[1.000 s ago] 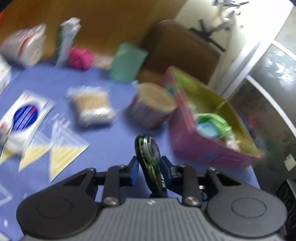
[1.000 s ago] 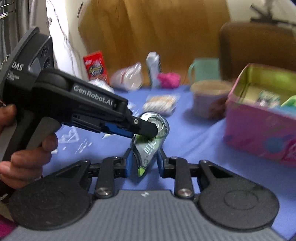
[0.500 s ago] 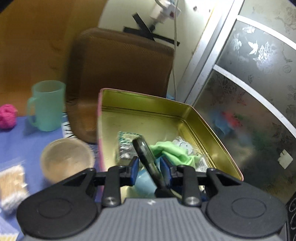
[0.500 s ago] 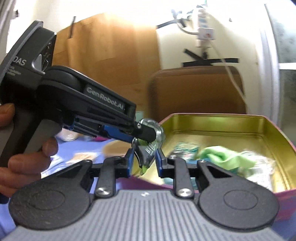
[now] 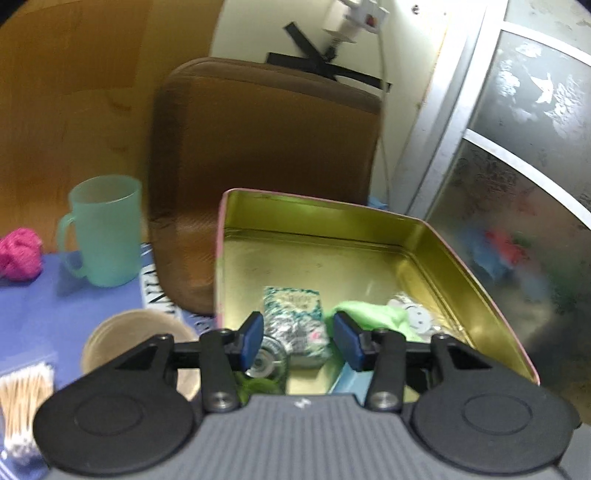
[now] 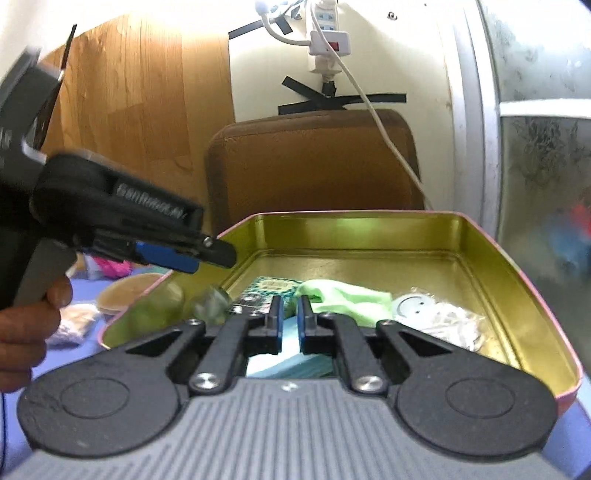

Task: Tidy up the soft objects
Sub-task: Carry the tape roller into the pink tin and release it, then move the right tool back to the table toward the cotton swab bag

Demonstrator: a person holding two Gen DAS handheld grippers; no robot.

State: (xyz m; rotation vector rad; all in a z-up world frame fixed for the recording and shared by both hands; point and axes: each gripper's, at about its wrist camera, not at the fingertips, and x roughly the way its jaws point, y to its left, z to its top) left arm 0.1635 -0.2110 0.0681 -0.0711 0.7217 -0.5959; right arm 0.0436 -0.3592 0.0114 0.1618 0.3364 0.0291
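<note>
Count, both views: one pink tin (image 5: 476,258) with a gold inside, one brown chair back (image 5: 266,147) behind it, two grippers, both mine.

In the tin: one patterned packet (image 5: 291,314), one crumpled green cloth (image 5: 369,314), one clear bag with a smiley face (image 5: 417,317), one pale blue flat piece (image 6: 291,363) under my tools, one correction tape dispenser (image 5: 266,363) lying at the near left corner (blurred in the right wrist view, so I cannot read its pose well).

Left gripper (image 5: 298,341): jaws opening, blue pads apart with nothing pinched between them; the dispenser lies just below and beside the left pad, the patterned packet shows through the gap.

Right gripper (image 6: 289,319): fingers drawn nearly together, only a thin slit, nothing held that I can see.

Left wrist view only: one teal mug (image 5: 103,232), one pink yarn ball (image 5: 20,258), one paper cup (image 5: 136,350), one bag of cotton swabs (image 5: 24,406), all on the blue cloth left of the tin.

Right wrist view only: my left tool from the side over the tin's left wall, my hand (image 6: 29,328) on its grip, and one white power strip (image 6: 328,35) on the wall.
</note>
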